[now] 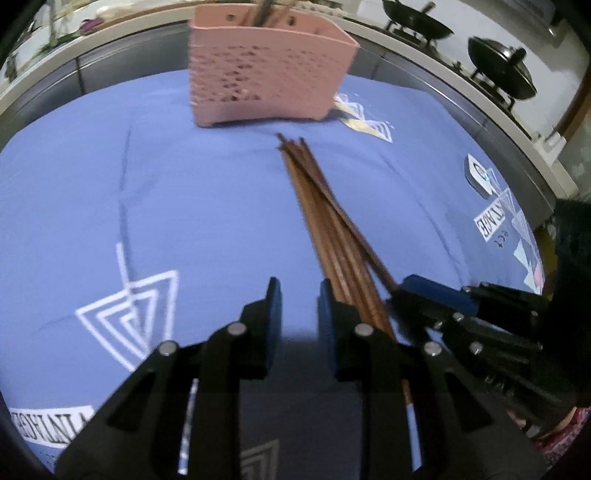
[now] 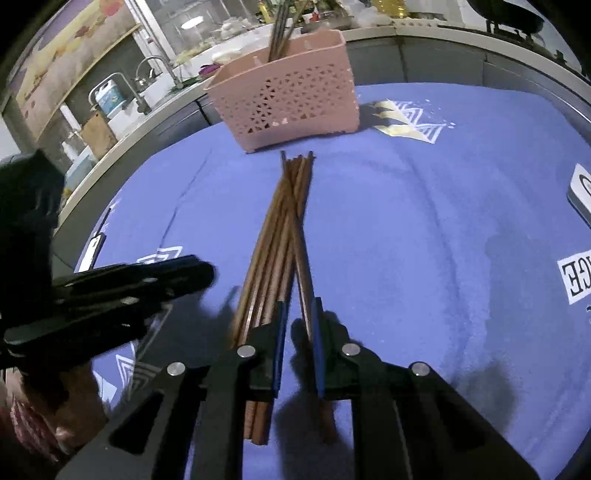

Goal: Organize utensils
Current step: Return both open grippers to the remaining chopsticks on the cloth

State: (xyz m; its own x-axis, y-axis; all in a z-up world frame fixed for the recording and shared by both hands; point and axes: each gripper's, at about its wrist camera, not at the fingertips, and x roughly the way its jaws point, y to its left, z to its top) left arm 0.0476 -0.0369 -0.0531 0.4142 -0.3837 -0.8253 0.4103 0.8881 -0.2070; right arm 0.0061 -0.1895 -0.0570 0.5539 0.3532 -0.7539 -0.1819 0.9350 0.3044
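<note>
Brown wooden chopsticks (image 2: pixel 284 236) lie in a loose bundle on a blue cloth (image 2: pixel 424 229), their far tips just short of the pink basket (image 2: pixel 288 99), their near ends under the two grippers. Several sticks cross one another partway along the bundle. More sticks (image 2: pixel 281 29) stand upright inside the basket, leaning toward its back wall.

Nearest the bundle, the right gripper (image 2: pixel 297 314) sits over the near ends with its jaws drawn narrow, blue pads almost parallel. One stick runs up into the gap between them, the rest pass to the left of the left pad (whether the pads actually press on that one stick cannot be told from this angle).

To the left of the bundle, the left gripper (image 1: pixel 298 295) hovers low over the cloth with a small gap between its jaws and only bare cloth showing in it; its right finger (image 1: pixel 327 306) lies just beside the sticks.

Beyond the basket, a grey counter edge (image 2: pixel 443 51) curves round the cloth. Dark woks (image 1: pixel 498 66) stand to the right behind it, a tap (image 2: pixel 155 64) to the left.
</note>
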